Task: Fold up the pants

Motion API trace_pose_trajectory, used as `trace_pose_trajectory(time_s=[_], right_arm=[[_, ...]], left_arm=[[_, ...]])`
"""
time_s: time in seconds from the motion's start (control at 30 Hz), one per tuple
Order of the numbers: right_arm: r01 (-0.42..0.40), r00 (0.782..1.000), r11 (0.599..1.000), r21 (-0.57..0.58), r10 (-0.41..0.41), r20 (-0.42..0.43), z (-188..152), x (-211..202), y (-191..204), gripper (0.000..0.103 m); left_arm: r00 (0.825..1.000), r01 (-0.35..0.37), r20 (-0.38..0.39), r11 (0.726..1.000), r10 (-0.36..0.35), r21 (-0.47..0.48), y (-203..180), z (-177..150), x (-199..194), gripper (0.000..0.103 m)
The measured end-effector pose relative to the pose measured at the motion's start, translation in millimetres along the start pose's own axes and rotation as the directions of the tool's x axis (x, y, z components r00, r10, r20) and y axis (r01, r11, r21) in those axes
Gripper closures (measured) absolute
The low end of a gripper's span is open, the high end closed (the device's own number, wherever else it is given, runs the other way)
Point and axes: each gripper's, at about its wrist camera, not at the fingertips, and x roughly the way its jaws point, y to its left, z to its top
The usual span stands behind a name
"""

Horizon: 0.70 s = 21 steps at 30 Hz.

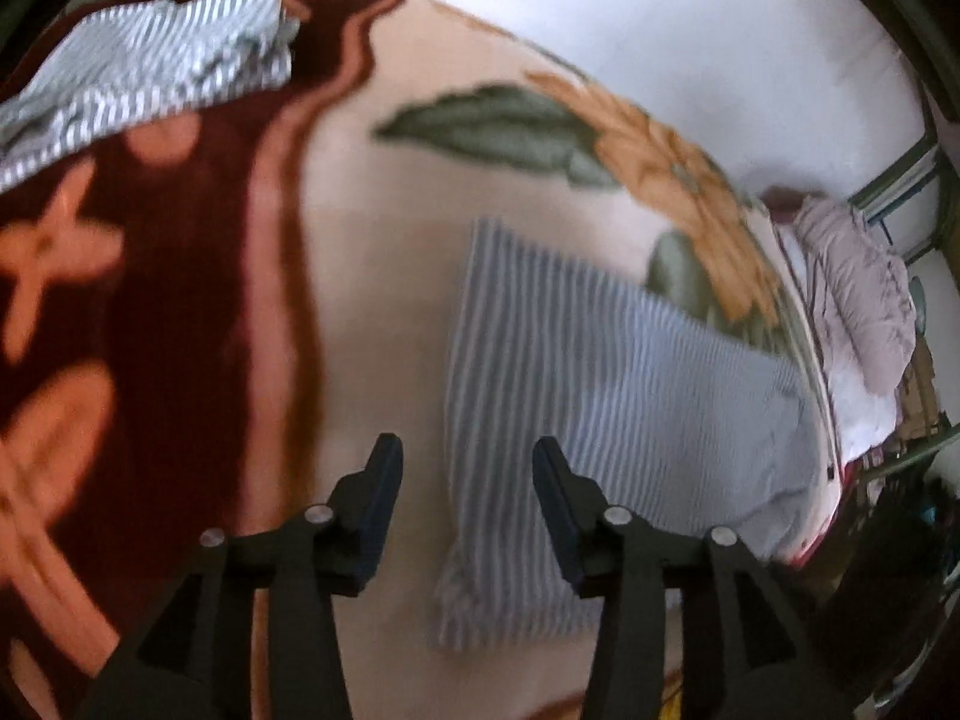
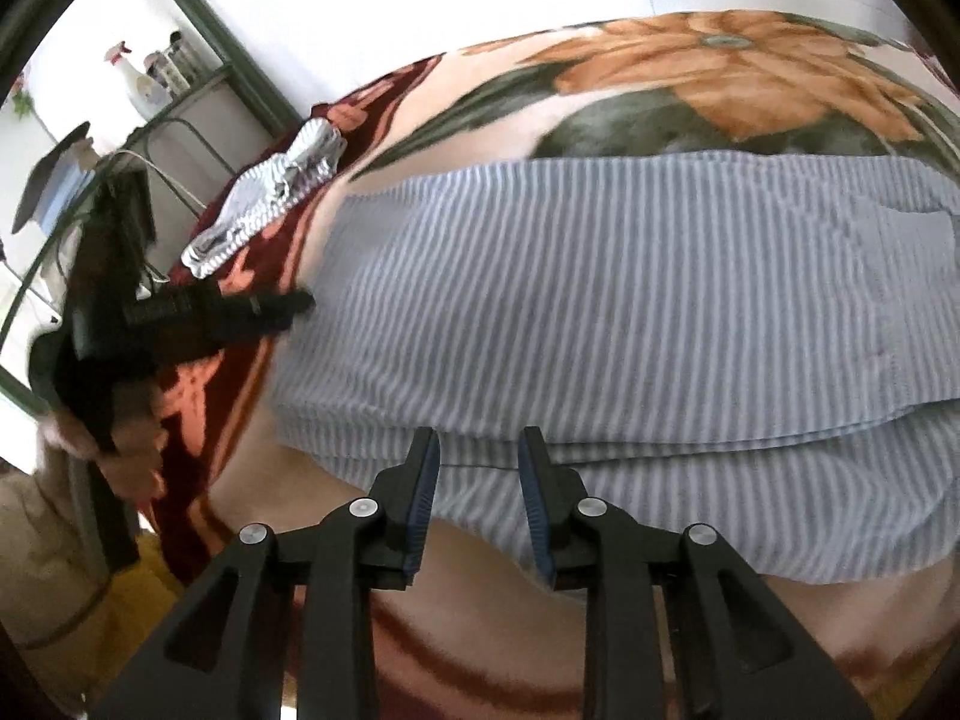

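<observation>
The blue-and-white striped pants (image 2: 630, 312) lie folded flat in layers on a floral blanket (image 2: 720, 60). In the left wrist view the pants (image 1: 612, 408) lie to the right of my left gripper (image 1: 468, 450), which is open and empty above the blanket's cream part (image 1: 372, 276), its right finger over the pants' left edge. My right gripper (image 2: 480, 438) is open and empty at the near edge of the pants. The left gripper also shows in the right wrist view (image 2: 180, 312), at the pants' left end.
A second striped garment (image 1: 150, 72) lies crumpled at the blanket's far left, also seen in the right wrist view (image 2: 270, 204). A pale quilted jacket (image 1: 858, 288) lies past the blanket's right edge. Green metal shelving (image 2: 198, 30) with bottles stands at the left.
</observation>
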Motion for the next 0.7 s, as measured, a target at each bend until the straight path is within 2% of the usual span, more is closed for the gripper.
trace_pose_trajectory(time_s=[0.1, 0.23, 0.33, 0.43, 0.5, 0.53, 0.57, 0.6, 0.67, 0.7], right_arm=[[0.009, 1.000, 1.000, -0.011, -0.009, 0.015, -1.3, -9.3, -0.1, 0.074], [0.028, 1.000, 1.000, -0.005, -0.028, 0.005, -6.1, -14.3, -3.2, 0.074], [0.065, 0.998, 0.998, 0.024, -0.065, 0.003, -0.5, -20.7, -16.1, 0.074], [0.109, 0.994, 0.993, 0.041, -0.110, 0.025, 8.0, -28.2, -27.6, 0.074], [0.147, 0.988, 0.984, 0.099, -0.150, 0.025, 19.4, -35.0, -53.1, 0.074], [0.147, 0.988, 0.984, 0.099, -0.150, 0.025, 19.4, -35.0, -53.1, 0.074], [0.165, 0.986, 0.978, 0.127, -0.168, 0.011, 20.7, -35.5, -63.3, 0.074], [0.184, 0.983, 0.970, 0.158, -0.186, -0.005, 21.2, -35.6, -73.7, 0.074], [0.219, 0.976, 0.952, 0.216, -0.215, -0.044, 18.3, -35.2, -93.2, 0.074], [0.271, 0.962, 0.932, 0.239, -0.258, -0.085, 12.2, -36.0, -104.5, 0.074]], left_arm=[[1.000, -0.013, -0.027, 1.000, 0.013, -0.024, 3.9, -17.1, 6.9, 0.042], [1.000, -0.003, -0.010, 0.999, 0.002, -0.045, 1.9, -33.3, 11.1, 0.034], [1.000, -0.029, -0.003, 0.999, 0.029, -0.029, -7.7, -37.6, 12.3, 0.030], [0.998, -0.062, 0.026, 0.997, 0.063, -0.038, -13.4, -42.5, 12.4, 0.030], [0.998, -0.065, 0.022, 0.997, 0.065, -0.033, -17.2, -44.8, 13.1, 0.031], [0.997, -0.073, 0.021, 0.997, 0.073, -0.032, -19.1, -45.8, 13.3, 0.031], [0.996, -0.081, 0.017, 0.996, 0.082, -0.030, -20.0, -45.0, 14.0, 0.032], [0.996, -0.088, 0.015, 0.996, 0.089, -0.028, -21.0, -44.9, 14.1, 0.038], [0.997, -0.079, 0.000, 0.996, 0.079, -0.034, -19.6, -45.6, 12.6, 0.059], [0.998, -0.065, -0.012, 0.997, 0.064, -0.045, -21.0, -44.1, 14.1, 0.070]])
